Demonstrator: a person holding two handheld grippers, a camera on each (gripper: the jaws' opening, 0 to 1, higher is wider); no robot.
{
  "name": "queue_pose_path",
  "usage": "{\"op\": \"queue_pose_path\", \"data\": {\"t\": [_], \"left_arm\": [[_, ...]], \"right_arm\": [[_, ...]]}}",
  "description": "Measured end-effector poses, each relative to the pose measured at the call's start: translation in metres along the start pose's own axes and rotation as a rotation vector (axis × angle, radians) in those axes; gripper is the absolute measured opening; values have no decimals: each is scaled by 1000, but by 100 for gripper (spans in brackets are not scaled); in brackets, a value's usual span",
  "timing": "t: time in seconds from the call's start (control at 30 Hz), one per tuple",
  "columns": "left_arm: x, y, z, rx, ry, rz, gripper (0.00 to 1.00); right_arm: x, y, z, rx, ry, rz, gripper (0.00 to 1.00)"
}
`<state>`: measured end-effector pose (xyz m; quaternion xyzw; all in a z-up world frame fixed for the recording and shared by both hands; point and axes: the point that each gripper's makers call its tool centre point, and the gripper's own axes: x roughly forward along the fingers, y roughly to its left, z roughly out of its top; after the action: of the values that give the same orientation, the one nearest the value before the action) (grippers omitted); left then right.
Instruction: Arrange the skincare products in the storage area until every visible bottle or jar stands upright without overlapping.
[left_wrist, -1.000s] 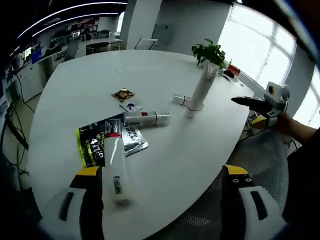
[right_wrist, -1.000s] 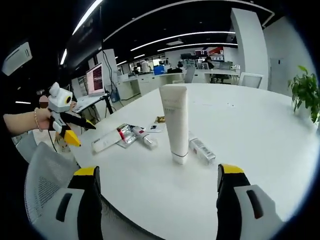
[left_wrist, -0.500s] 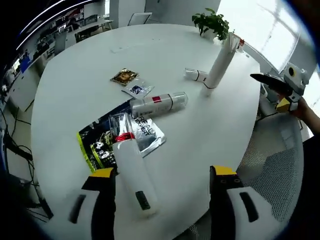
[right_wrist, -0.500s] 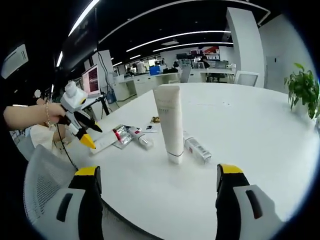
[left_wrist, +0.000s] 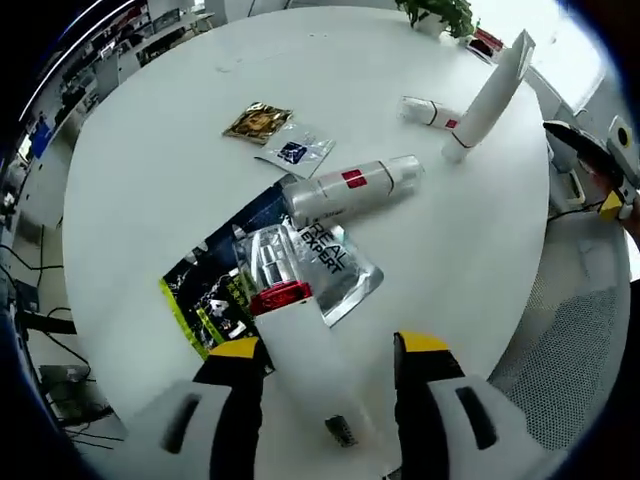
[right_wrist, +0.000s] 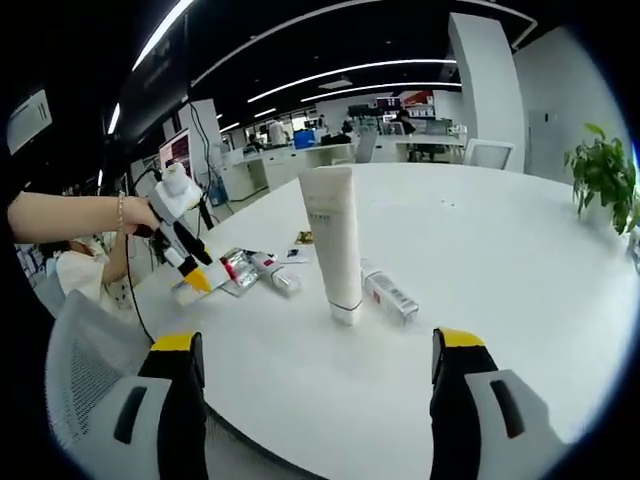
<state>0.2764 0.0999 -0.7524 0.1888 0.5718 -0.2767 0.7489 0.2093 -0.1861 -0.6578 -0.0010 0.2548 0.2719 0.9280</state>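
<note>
Your left claw (left_wrist: 325, 365) is spread wide over the near edge of the white tabletop (left_wrist: 170, 150), one jaw on each side of a white tube (left_wrist: 310, 370) that lies flat there. From the left gripper view you cannot tell whether the jaws touch it. The tube has a red band and a clear cap (left_wrist: 265, 262), and the cap end rests on a black and silver sachet (left_wrist: 255, 275) with a yellow-green edge.

Just beyond the sachet, toward the middle of the tabletop, a silver bottle (left_wrist: 350, 188) with a red label lies on its side. Near it are two small packets, one white and blue (left_wrist: 292, 152), one gold (left_wrist: 258, 121).

Farther toward the far right edge, a tall white tube (left_wrist: 487, 97) stands upright on its cap, and a small white tube (left_wrist: 430, 111) lies on its side just beside it. A potted plant (left_wrist: 440, 12) sits at the far edge.

Your right claw (right_wrist: 318, 385) is open and holds nothing, hovering off the tabletop edge above a mesh chair (right_wrist: 85, 370). In the right gripper view the tall white tube (right_wrist: 332, 243) stands straight ahead, with the small tube (right_wrist: 388, 296) lying behind its base, and your left claw (right_wrist: 190, 270) is tipped down at the left edge over the flat tube.
</note>
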Motion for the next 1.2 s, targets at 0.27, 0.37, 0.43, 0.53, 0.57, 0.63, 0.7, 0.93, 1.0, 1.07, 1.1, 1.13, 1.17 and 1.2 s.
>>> {"op": "queue_pose_path", "data": {"t": [0.27,0.37,0.43,0.53,0.57,0.63,0.7,0.93,1.0,1.07,1.1,1.13,1.17,1.2], "left_arm": [[8,14,-2,-6,53,26,37],[13,18,-3,-4,60,23,35],[14,19,-4,-5,62,24,35],[13,18,-4,-12,66,22,35],[14,17,-4,-14,67,23,36],[14,17,-4,-14,69,24,36],[16,19,-3,-17,71,25,37],[21,27,-1,-34,68,22,35],[21,25,-2,-72,64,19,32],[19,26,-4,-112,45,12,30],[18,26,-5,-120,32,11,29],[17,25,-6,-127,25,10,29],[18,27,-6,-134,17,7,29],[19,28,-7,-147,15,2,28]], "right_arm": [[1,-2,0,5,3,-10,93],[1,-2,-1,4,8,-10,93],[1,-2,-1,5,8,-9,93],[2,-2,-3,7,13,-7,93],[2,-2,-3,7,14,-7,93],[2,-2,-3,4,18,-6,93],[2,-2,-4,4,20,-6,93],[3,0,-6,-3,30,0,93],[3,0,-5,-4,30,1,92],[3,1,-5,-7,30,4,92],[3,1,-5,-9,29,6,92],[3,2,-5,-11,31,9,91],[4,2,-5,-13,33,10,91],[4,3,-5,-14,35,14,91]]}}
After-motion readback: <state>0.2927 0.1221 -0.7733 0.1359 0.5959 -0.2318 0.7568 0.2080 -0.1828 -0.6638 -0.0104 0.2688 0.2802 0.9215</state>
